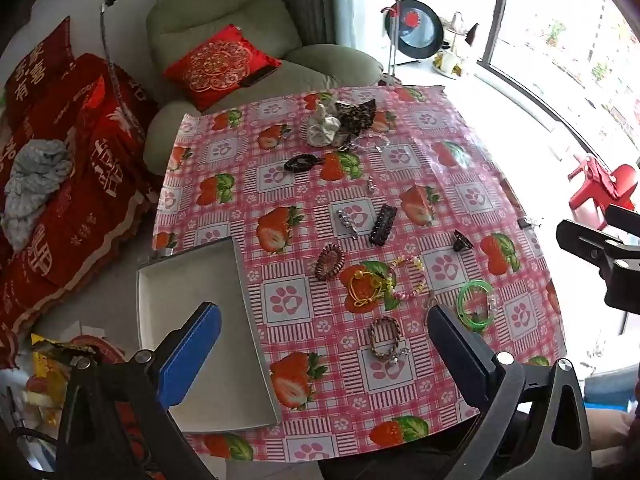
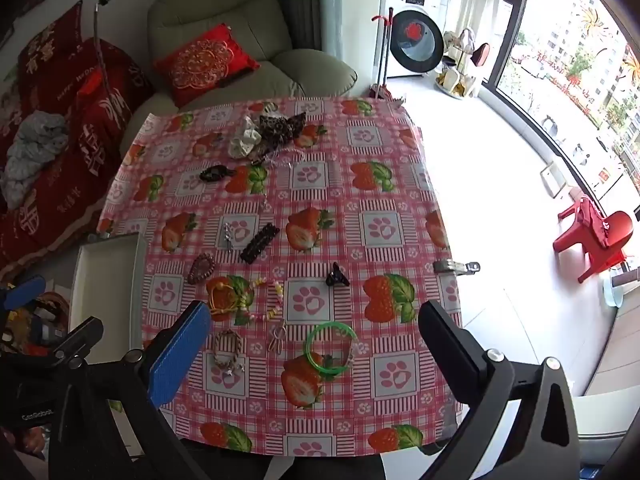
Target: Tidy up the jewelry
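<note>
The table [image 1: 460, 168], under a pink strawberry-print cloth, is filling mid-frame. A grey tray [image 1: 192, 280] is lying at its lower left. Scrunchies [image 1: 340, 120] are sitting at the top, hair clips [image 1: 382, 224] in the centre, and bracelets [image 1: 406, 276] and a green bangle [image 1: 474, 304] are lying lower right.

The table [image 2: 392, 200] under its strawberry cloth offers the widest bare stretch from 12 to 3 o'clock of centre, broken only by a small black claw clip [image 2: 337, 275] and a metal clamp [image 2: 456, 267] on the edge at 3 o'clock. Toward 6 o'clock the way is crowded: a green bangle [image 2: 330, 350], a braided bracelet [image 2: 228, 350], a pastel bead bracelet [image 2: 266, 298] and a yellow cord [image 2: 224, 300] lie near one another. At 12 o'clock scrunchies [image 2: 268, 132] are heaped. The grey tray [image 1: 200, 320] fills the 8 o'clock corner, its inside bare. Both grippers hang above the near edge, jaws wide apart.
</note>
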Tool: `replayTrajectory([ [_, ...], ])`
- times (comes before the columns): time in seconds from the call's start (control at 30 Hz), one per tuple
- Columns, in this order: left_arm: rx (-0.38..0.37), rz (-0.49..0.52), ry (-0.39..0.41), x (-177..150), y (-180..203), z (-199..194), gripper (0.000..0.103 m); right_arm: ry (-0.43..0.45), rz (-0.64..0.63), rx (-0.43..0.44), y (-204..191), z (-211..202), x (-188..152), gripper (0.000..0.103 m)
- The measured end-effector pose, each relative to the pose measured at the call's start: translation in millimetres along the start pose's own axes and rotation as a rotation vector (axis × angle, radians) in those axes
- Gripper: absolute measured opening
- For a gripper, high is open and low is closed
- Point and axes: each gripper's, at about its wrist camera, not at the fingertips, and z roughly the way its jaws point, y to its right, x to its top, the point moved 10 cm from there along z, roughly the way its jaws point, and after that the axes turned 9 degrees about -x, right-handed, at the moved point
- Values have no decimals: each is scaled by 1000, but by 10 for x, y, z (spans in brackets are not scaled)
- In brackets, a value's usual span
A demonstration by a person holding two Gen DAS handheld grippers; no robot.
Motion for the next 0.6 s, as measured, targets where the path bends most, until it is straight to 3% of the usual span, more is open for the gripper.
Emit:
replayTrajectory([
  [0.17,-7,-22,16,11,0,-59,103,-16,-3,-5,21,92,25,103],
  [0.3,-17,-43,21,69,-61,-92,103,46,-9,-25,4,-69,109,103],
  [0.6,-1,-72,38,108,-189,-71,103,67,-8,-21,-30,-68,183,103],
])
